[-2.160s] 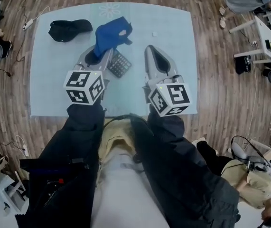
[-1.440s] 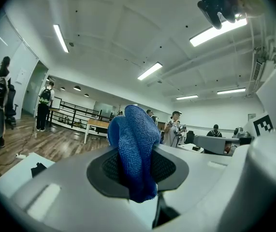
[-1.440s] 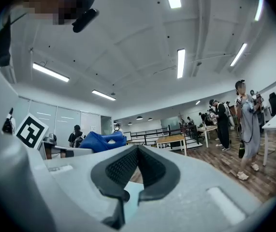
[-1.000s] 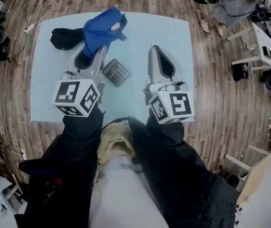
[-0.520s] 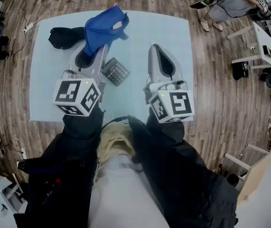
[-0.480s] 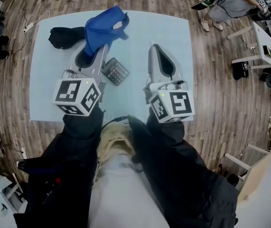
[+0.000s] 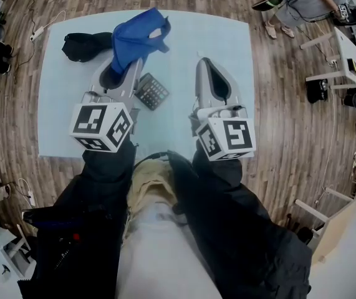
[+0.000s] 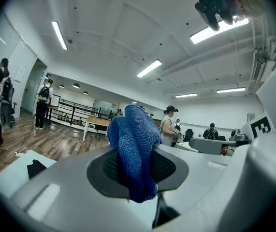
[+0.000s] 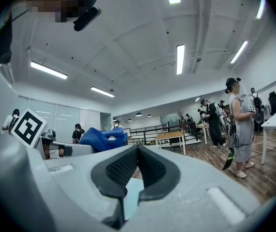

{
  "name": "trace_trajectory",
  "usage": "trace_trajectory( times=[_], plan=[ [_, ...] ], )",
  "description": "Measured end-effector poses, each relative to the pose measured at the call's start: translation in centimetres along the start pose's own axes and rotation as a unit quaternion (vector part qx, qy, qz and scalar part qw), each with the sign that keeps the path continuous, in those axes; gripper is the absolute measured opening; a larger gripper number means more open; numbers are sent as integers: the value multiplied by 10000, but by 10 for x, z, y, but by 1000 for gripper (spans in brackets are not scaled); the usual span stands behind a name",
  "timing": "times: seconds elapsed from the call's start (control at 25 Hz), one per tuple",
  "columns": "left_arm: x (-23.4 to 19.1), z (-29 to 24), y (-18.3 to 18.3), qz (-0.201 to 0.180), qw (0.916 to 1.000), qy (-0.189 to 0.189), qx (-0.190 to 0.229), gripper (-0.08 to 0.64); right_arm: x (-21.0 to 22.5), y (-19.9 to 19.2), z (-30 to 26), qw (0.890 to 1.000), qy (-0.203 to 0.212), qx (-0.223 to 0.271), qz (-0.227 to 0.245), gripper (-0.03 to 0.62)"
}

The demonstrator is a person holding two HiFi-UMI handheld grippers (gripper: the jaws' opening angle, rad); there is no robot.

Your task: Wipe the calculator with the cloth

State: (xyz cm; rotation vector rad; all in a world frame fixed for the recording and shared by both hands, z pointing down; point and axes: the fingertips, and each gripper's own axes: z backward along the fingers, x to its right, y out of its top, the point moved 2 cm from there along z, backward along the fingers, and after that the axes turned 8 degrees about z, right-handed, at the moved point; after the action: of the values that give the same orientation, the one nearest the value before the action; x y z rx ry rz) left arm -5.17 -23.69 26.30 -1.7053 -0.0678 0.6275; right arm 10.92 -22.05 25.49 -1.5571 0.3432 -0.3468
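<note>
My left gripper (image 7: 119, 71) is shut on a blue cloth (image 7: 135, 37), held up off the pale table (image 7: 227, 42); the cloth bunches out beyond the jaws. In the left gripper view the cloth (image 8: 135, 151) sticks up between the closed pads of the left gripper (image 8: 138, 170). A dark calculator (image 7: 151, 91) lies on the table between the two grippers, just right of the left one. My right gripper (image 7: 207, 75) hangs to the right of the calculator, jaws shut with nothing in them. In the right gripper view the right gripper (image 9: 138, 166) points level across the room, and the cloth (image 9: 101, 138) shows at left.
A black cap (image 7: 87, 44) lies at the table's far left corner. A white cable (image 7: 48, 25) runs off the left edge onto the wood floor. Desks, chairs and several people (image 9: 239, 124) stand around the room.
The left gripper has lifted the cloth up and away from the calculator, toward the far left. In the last second both grippers have held nearly still.
</note>
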Motion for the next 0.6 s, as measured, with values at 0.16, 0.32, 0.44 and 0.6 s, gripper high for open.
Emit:
trace_trajectory(
  times=[0.16,0.32,0.44,0.6],
  plan=[
    [0,-1,-1,2,10000,11,-12,94,1,-1,-1,10000,4,-17,2,-3],
    [0,-1,-1,11,10000,20,-25,94,1,-3,-2,10000,15,-65,-9,-6],
    [0,-2,-3,12,10000,24,-51,94,2,-5,-1,10000,9,-85,-14,-6],
    [-1,-2,-8,37,9999,23,-96,94,3,-7,1,9999,-5,-112,-19,-6]
  ],
)
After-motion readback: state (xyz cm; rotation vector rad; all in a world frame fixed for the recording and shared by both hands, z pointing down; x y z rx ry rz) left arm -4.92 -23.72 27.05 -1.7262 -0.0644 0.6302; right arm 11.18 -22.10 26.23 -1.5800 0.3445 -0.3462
